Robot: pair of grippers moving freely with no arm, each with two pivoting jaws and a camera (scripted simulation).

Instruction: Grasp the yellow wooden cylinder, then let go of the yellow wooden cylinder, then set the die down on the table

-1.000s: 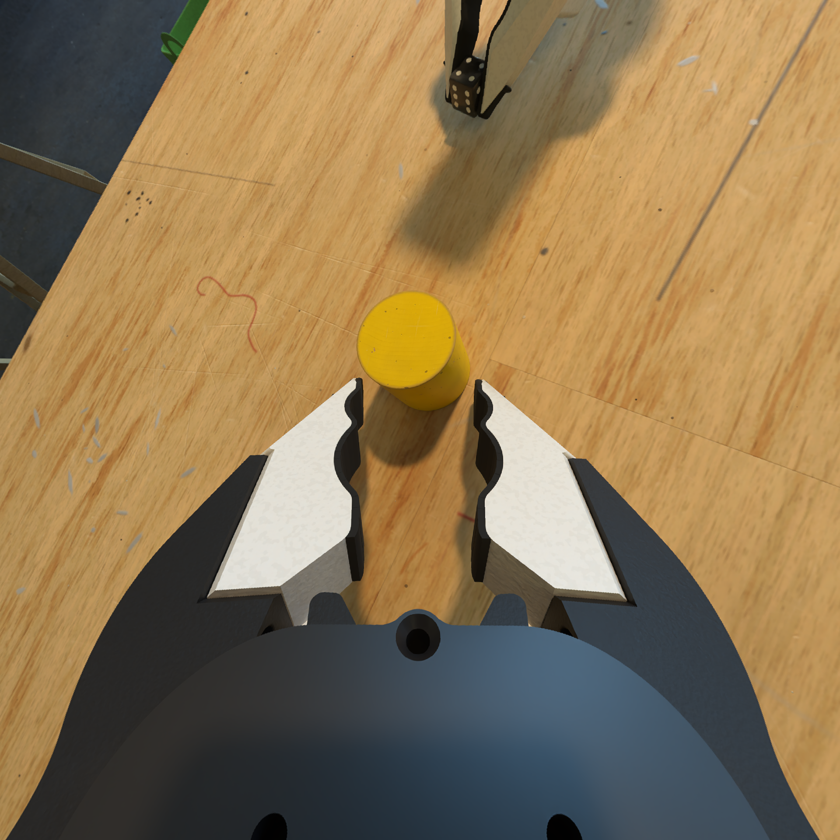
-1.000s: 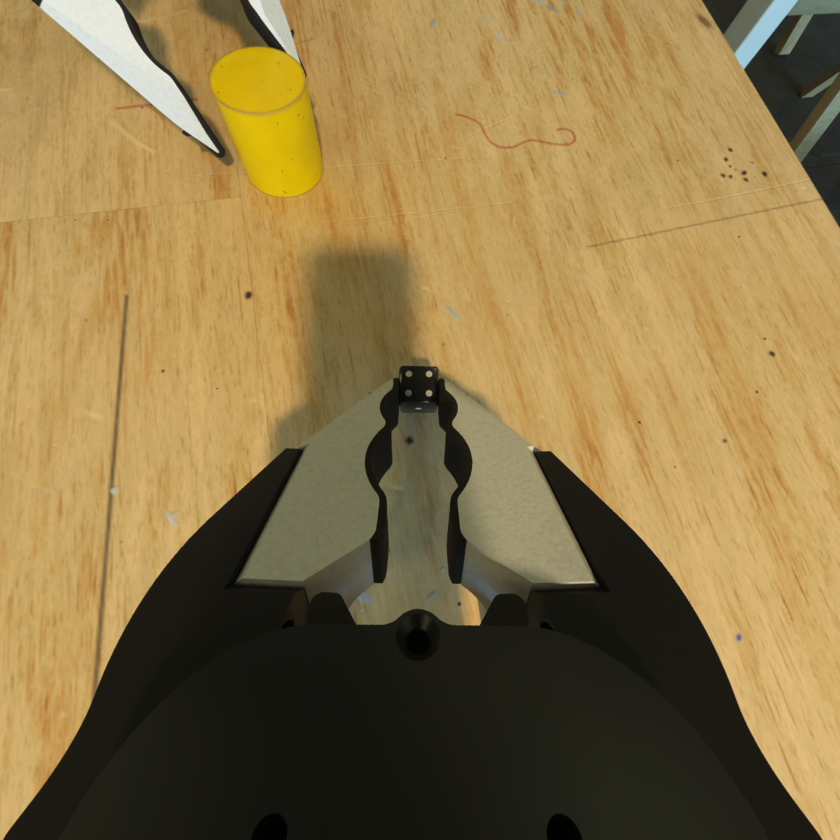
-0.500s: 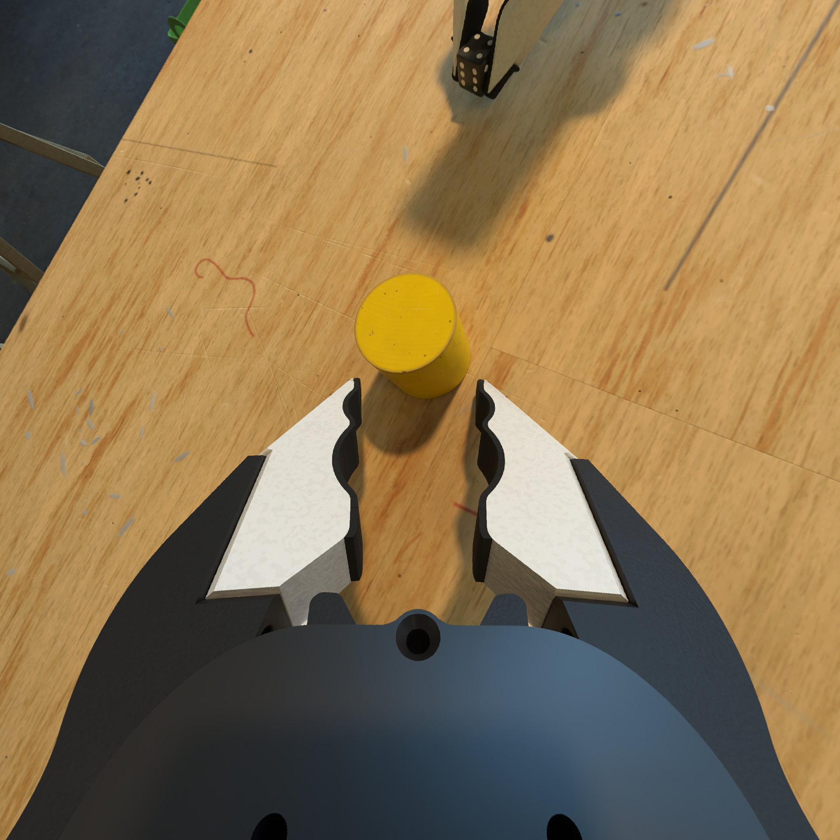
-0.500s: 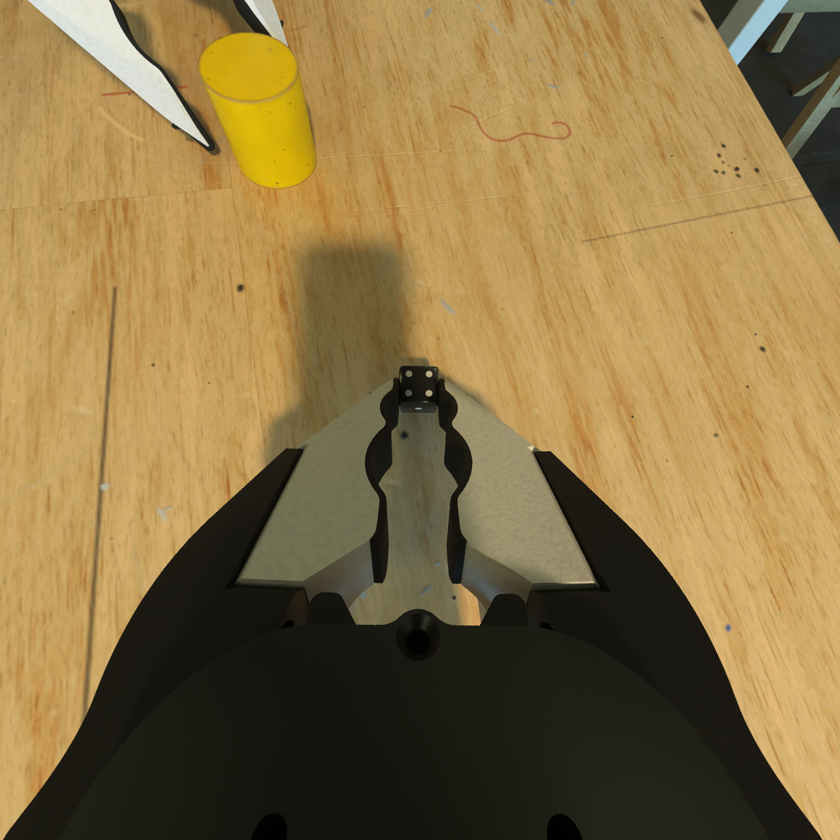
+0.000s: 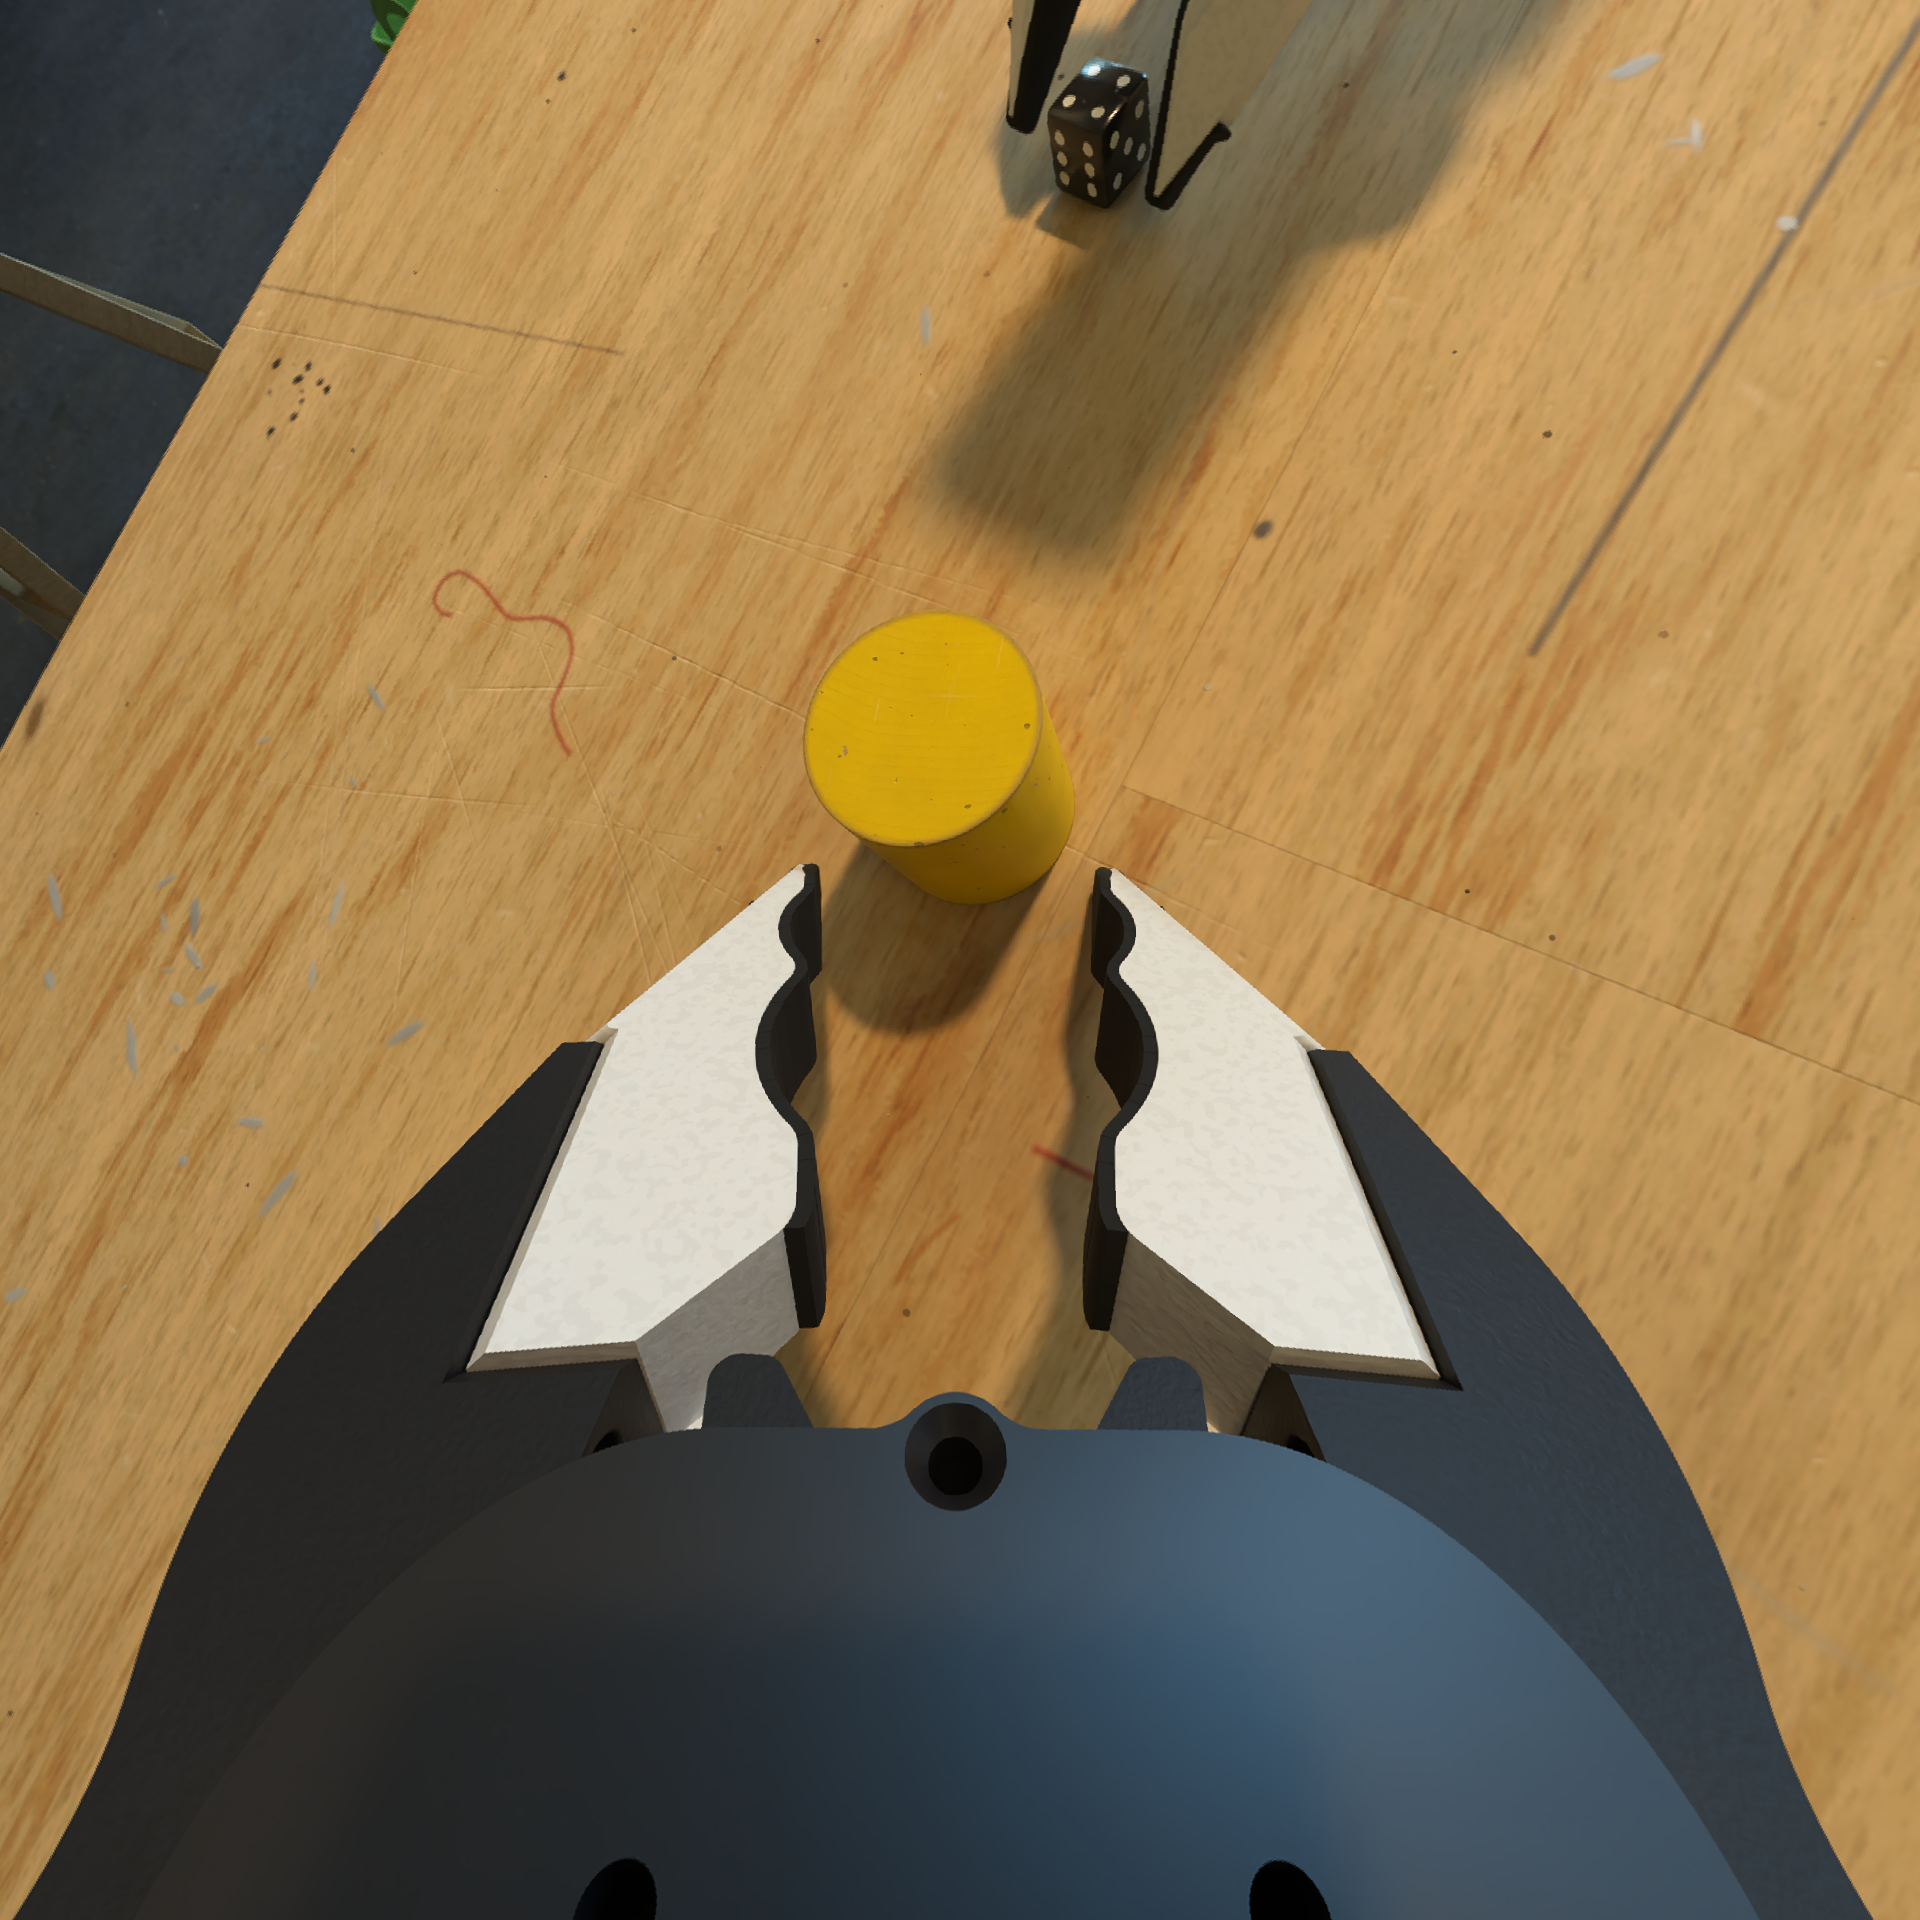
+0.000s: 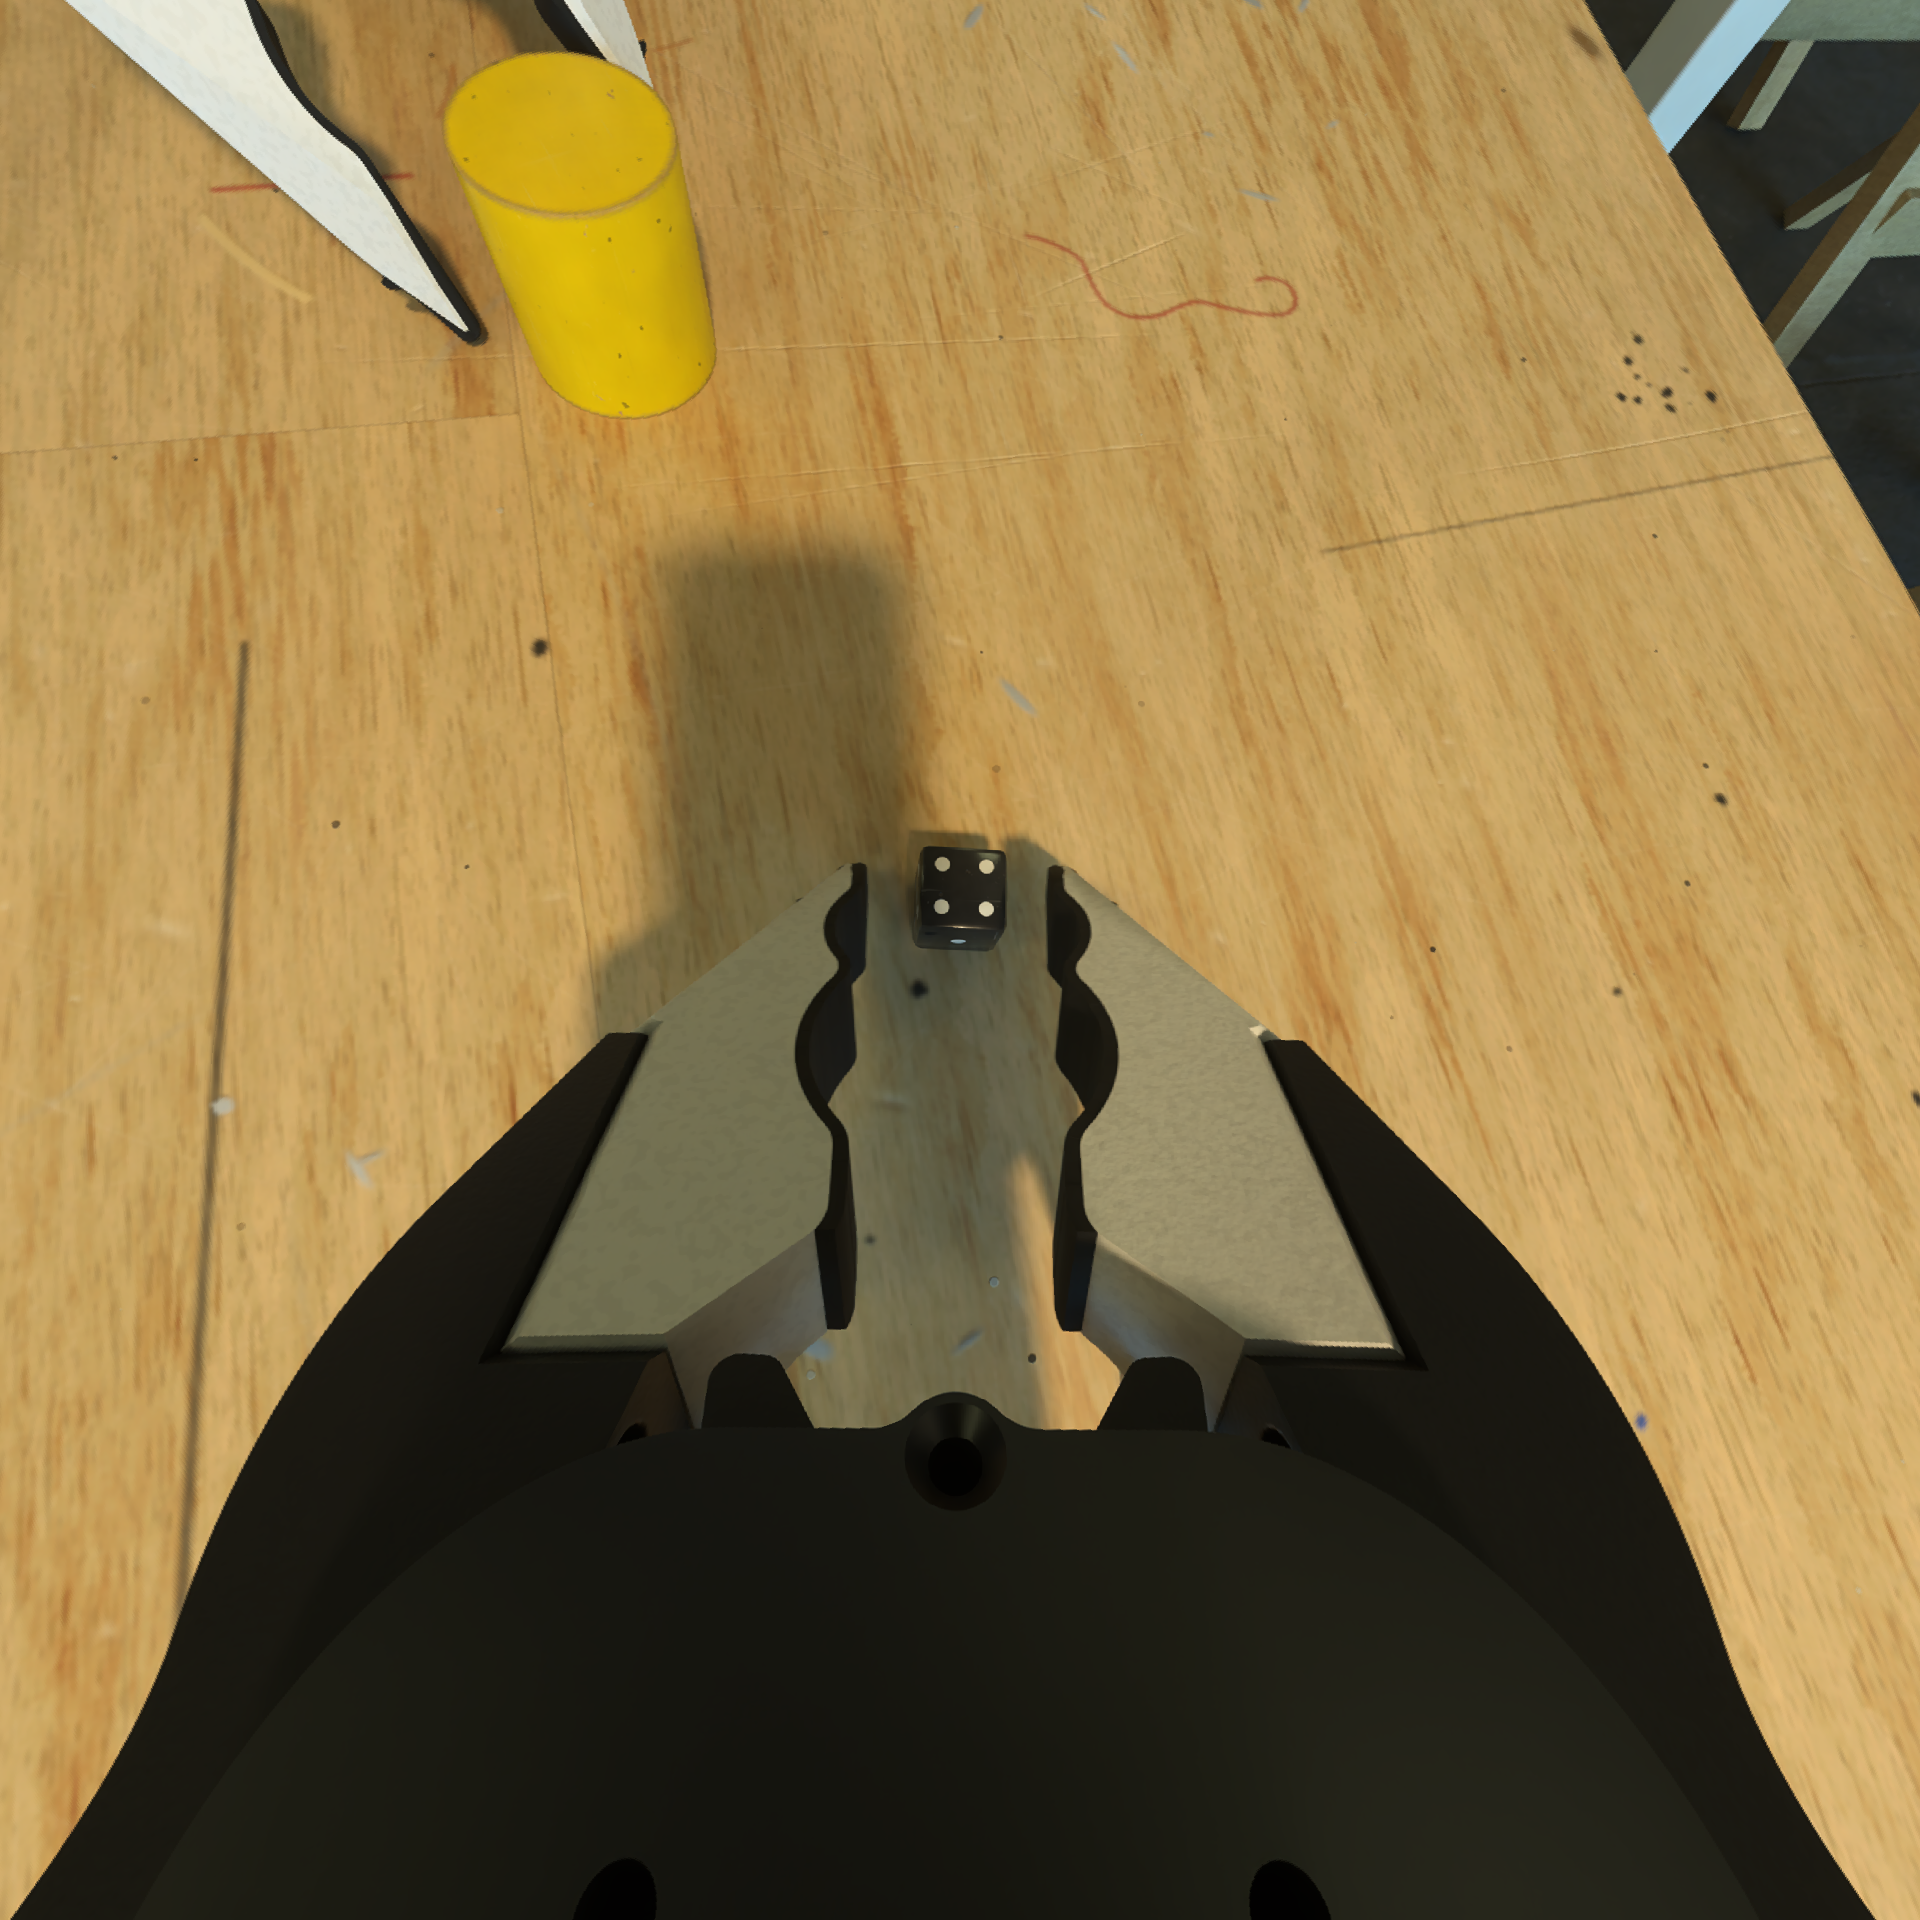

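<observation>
Right wrist view shows the right gripper (image 6: 956, 883) spread apart around the small black die (image 6: 960, 898), no longer clamped. It looks light, rigid and prone to tumble. The left gripper (image 5: 954, 883) gapes behind the upright yellow wooden cylinder (image 5: 940, 758), mid-table (image 5: 1558, 935); take its sides.

Left gripper (image 5: 954, 883) open above the table (image 5: 1455, 831), cylinder (image 5: 940, 756) upright just beyond its fingertips; farther off, die (image 5: 1099, 135) between the right gripper's (image 5: 1117, 166) spread fingers
</observation>
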